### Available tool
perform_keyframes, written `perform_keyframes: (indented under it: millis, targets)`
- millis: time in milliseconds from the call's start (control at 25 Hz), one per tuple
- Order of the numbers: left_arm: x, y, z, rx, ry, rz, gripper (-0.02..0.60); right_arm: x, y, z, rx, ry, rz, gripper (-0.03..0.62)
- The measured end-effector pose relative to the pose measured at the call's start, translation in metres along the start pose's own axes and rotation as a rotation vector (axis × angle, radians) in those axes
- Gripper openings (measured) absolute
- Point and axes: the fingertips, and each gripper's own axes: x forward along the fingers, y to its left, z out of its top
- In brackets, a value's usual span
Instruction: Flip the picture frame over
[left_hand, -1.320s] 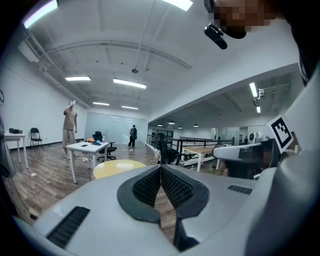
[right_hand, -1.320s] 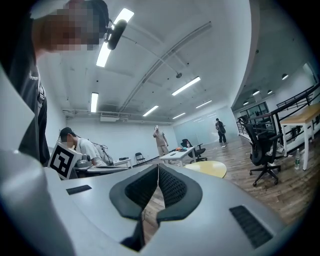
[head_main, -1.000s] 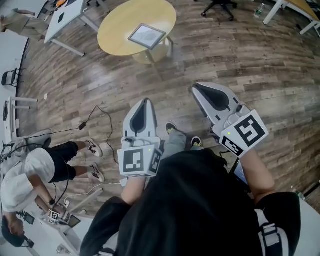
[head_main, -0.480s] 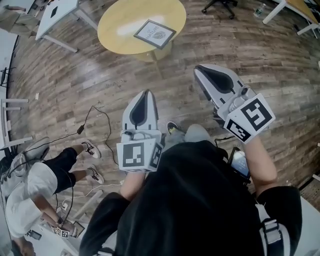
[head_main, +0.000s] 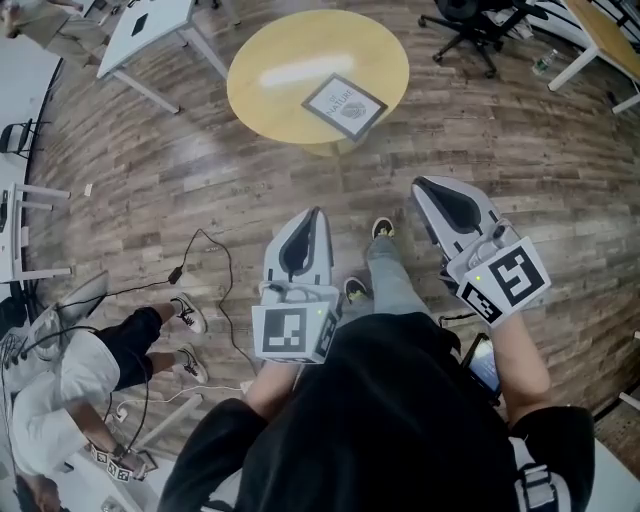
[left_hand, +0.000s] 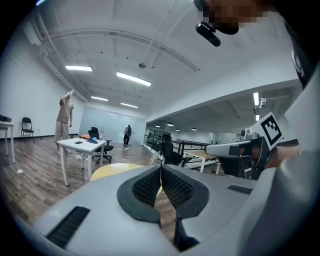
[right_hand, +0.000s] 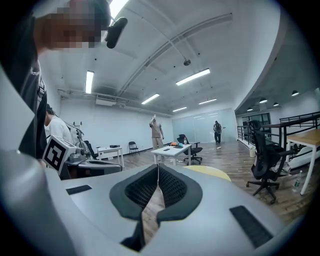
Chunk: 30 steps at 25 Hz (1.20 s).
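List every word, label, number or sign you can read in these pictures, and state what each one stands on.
"NATURE", as far as it can be made out: capitals on the print in the picture frame lying on the round yellow table; anything finer there is too small to read.
Left gripper and right gripper: only black-and-white square codes, no letters or numbers.
Nothing else is legible.

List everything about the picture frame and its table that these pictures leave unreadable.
1. Head view: the print on the dark-rimmed square picture frame is too small to read.
2. Head view: the frame's underside lies hidden against the round yellow table.
3. Left gripper view: the shut left gripper's grey body blocks the frame; only a sliver of table shows.
4. Right gripper view: the shut right gripper blocks it likewise.
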Motion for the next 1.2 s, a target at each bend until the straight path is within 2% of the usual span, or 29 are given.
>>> perform_keyframes:
  millis: [200,520,800,1040,1200]
  targets:
    - [0.052,0.02,0.009,0.015,0.001,0.026,0.023,0.034,-0.048,0.001,-0.014,0.013,0.01,0.018]
    - [0.168,0.042,0.034,0.024,0.018,0.066,0.023,0.106,-0.148,0.012,-0.063,0.046,0.062,0.018]
    - [0.245,0.05,0.046,0.042,0.008,0.104,0.023,0.15,-0.211,0.009,-0.125,0.06,0.142,0.018]
    - [0.275,0.057,0.04,0.042,0.029,0.162,0.023,0.18,-0.227,-0.027,-0.197,0.151,0.234,0.018]
    - [0.282,0.063,0.036,0.04,0.039,0.191,0.023,0.206,-0.228,-0.084,-0.236,0.244,0.343,0.02]
